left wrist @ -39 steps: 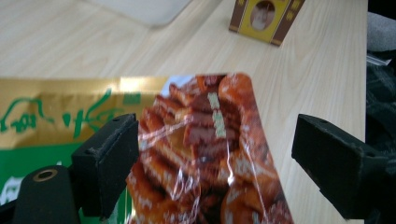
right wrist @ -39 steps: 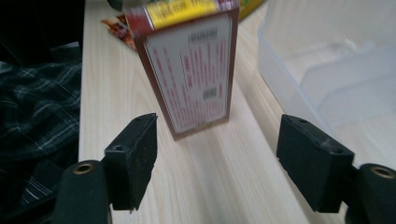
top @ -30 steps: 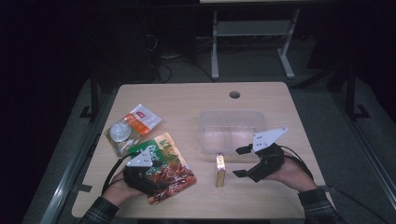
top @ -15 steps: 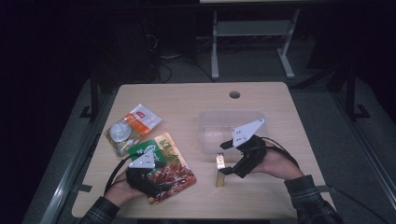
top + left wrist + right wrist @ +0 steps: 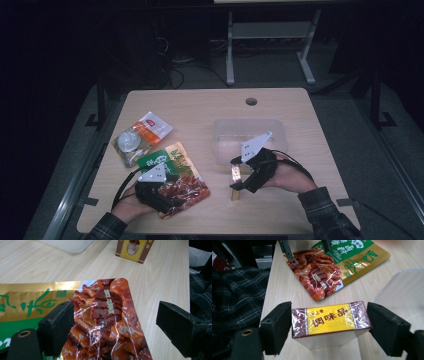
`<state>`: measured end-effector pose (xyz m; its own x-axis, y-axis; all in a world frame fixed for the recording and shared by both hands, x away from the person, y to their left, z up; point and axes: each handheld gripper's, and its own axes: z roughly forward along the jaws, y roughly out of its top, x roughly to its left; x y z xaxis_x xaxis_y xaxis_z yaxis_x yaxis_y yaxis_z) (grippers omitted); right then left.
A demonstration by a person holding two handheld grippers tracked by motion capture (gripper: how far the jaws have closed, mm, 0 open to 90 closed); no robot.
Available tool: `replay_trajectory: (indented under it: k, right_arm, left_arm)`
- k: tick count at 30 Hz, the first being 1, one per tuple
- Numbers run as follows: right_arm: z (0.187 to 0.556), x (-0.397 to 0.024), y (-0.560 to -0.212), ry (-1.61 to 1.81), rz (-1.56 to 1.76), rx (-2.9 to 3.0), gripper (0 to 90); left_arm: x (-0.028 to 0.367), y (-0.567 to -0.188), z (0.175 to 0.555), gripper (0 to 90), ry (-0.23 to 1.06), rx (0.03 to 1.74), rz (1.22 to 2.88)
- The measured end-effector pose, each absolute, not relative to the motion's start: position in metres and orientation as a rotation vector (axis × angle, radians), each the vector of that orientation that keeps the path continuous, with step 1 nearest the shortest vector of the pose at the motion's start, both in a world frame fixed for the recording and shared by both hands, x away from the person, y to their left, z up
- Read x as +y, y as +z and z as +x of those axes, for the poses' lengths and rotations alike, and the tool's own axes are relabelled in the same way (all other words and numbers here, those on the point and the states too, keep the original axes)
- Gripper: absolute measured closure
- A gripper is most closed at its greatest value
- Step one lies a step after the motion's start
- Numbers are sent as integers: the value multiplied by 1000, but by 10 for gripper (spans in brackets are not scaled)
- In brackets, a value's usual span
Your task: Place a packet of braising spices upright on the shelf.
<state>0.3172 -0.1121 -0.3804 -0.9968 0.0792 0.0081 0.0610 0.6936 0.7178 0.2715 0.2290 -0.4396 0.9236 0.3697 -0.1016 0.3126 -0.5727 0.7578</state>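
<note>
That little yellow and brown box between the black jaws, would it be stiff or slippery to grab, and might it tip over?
The box has flat faces and sharp edges, so it is probably stiff. Its shiny film wrap may be a little slippery. It stands on a narrow side on the table, so a push could topple it. The right gripper straddles it with jaws open.

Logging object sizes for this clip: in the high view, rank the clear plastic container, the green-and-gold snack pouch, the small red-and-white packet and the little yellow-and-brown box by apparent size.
1. Green-and-gold snack pouch and clear plastic container: too alike to separate, and the left gripper covers part of the pouch.
2. Small red-and-white packet.
3. Little yellow-and-brown box, clearly smallest.
</note>
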Motion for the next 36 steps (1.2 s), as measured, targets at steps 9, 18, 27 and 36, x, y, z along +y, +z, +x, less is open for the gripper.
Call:
replay_trajectory:
  k: [9,18,27,36]
  right_arm:
    - [318,-111,-382,1207,90,2879,296]
    - [317,-118,-375,1237,123,2858,300]
    - [318,-126,-358,1224,148,2819,300]
    - [323,-131,-343,1230,151,2790,301]
  left_arm:
    - [234,-439,267,145,97,502,2208]
    - [231,-438,269,145,100,488,2211]
    - [228,-437,270,139,91,487,2209]
    - [226,-438,272,138,86,465,2221]
